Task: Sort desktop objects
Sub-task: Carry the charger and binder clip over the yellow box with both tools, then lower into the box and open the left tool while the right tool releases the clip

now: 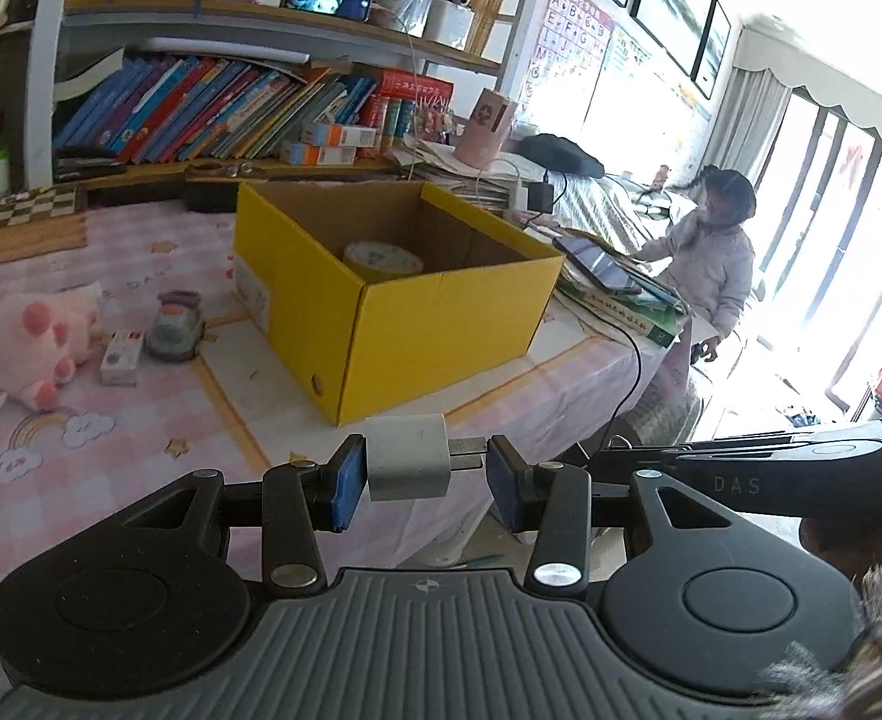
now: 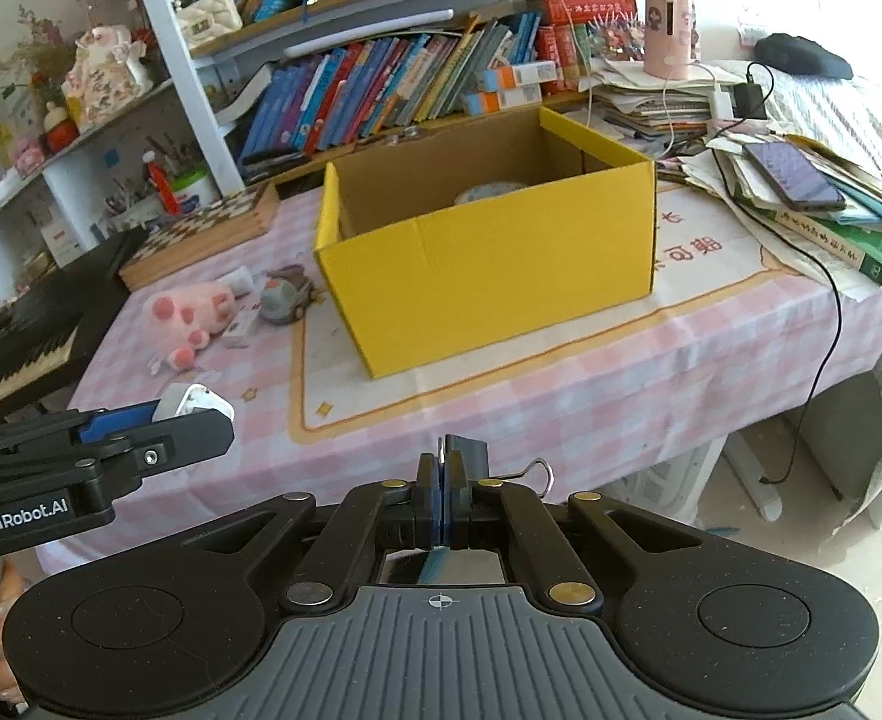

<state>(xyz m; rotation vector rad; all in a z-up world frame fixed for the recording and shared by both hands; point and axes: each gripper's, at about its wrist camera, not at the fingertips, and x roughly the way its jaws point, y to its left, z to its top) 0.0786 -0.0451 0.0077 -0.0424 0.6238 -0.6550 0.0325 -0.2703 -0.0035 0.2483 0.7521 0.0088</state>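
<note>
In the left wrist view, the left tool holds a white charger plug between its pads, above the table edge, in front of the yellow box. In the right wrist view, the right tool is closed on a black binder clip, before the same box.

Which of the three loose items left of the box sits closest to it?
The grey toy car; the small white box and pink plush lie farther left of the yellow box.

- Your left gripper is black with blue pads, brass and silver pivot screws, "GenRobot.AI" lettering.
- Your right gripper matches; "DAS" marks its side.
</note>
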